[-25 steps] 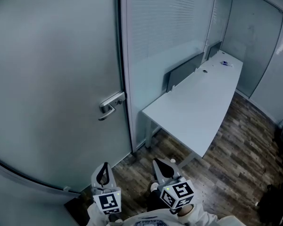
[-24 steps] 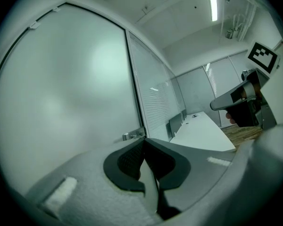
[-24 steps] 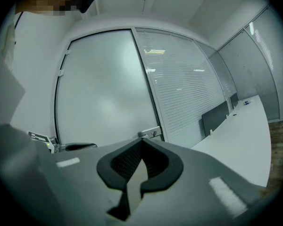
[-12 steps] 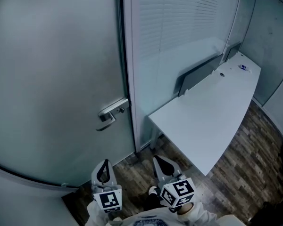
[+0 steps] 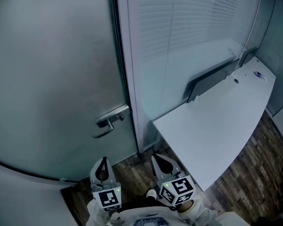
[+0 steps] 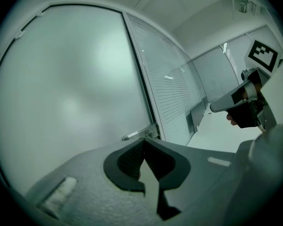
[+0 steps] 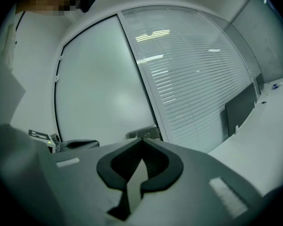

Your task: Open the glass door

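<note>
Door: the tall frosted glass door fills the left half of the head view. It lies flush with the pale door frame at its right edge, and nothing shows through it.
Handle: the silver lever handle sits on a metal plate at the door's right edge, low in the frame's centre. Its lever points left.
Left gripper: the grey left gripper is at bottom centre-left. Its 2 jaws are pressed together with nothing between them, and it points toward the door, well apart from the handle.
Right gripper: the grey right gripper is just beside it at bottom centre. Its 2 jaws are also closed on nothing, and the handle shows beyond their tips in its own view.
Wall: slatted white blinds cover the upper right.
Desk: the long white desk runs along the right, with a dark grey divider panel on its far edge.
Floor: the dark wood-plank floor is at lower right.
</note>
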{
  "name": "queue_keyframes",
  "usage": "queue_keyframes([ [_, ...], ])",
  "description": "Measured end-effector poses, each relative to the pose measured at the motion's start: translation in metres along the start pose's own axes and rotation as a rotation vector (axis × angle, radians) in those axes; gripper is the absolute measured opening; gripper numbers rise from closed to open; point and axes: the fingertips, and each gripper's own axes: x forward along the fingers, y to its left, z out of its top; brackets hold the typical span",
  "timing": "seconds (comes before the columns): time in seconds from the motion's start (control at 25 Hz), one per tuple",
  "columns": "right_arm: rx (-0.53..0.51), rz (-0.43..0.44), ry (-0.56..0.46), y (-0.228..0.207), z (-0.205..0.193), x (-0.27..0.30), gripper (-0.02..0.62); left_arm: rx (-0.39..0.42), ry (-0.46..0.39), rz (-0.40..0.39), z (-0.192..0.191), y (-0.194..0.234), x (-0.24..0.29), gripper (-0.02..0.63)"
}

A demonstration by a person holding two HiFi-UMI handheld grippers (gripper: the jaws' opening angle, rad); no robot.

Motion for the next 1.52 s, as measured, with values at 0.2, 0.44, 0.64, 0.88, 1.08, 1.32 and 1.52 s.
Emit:
queue_keyframes([
  [0.2,0.019,0.052,0.015,0.005,0.012,0.017,0.003,0.022,0.026,0.04,0.009,0.011,0.001,0.005],
  [0.44,0.012,0.079,0.027,0.008,0.009,0.041,0.003,0.034,0.024,0.064,0.001,0.023,0.012,0.005],
  [0.64,0.004,0.075,0.027,0.011,0.007,0.059,0.003,0.049,0.02,0.062,-0.005,0.035,0.025,0.005],
  [0.88,0.007,0.064,0.03,0.018,0.005,0.067,0.003,0.131,0.045,-0.005,-0.003,0.032,0.038,0.031],
  [1.08,0.013,0.054,0.029,0.019,0.004,0.069,0.003,0.178,0.111,-0.045,-0.029,0.025,0.047,0.23],
  [1.32,0.016,0.042,0.029,0.017,0.004,0.068,0.003,0.423,0.161,-0.089,-0.04,0.017,0.061,0.351],
  [1.52,0.018,0.02,0.021,0.012,0.006,0.061,0.003,0.632,0.234,-0.084,-0.057,0.026,0.079,0.376],
])
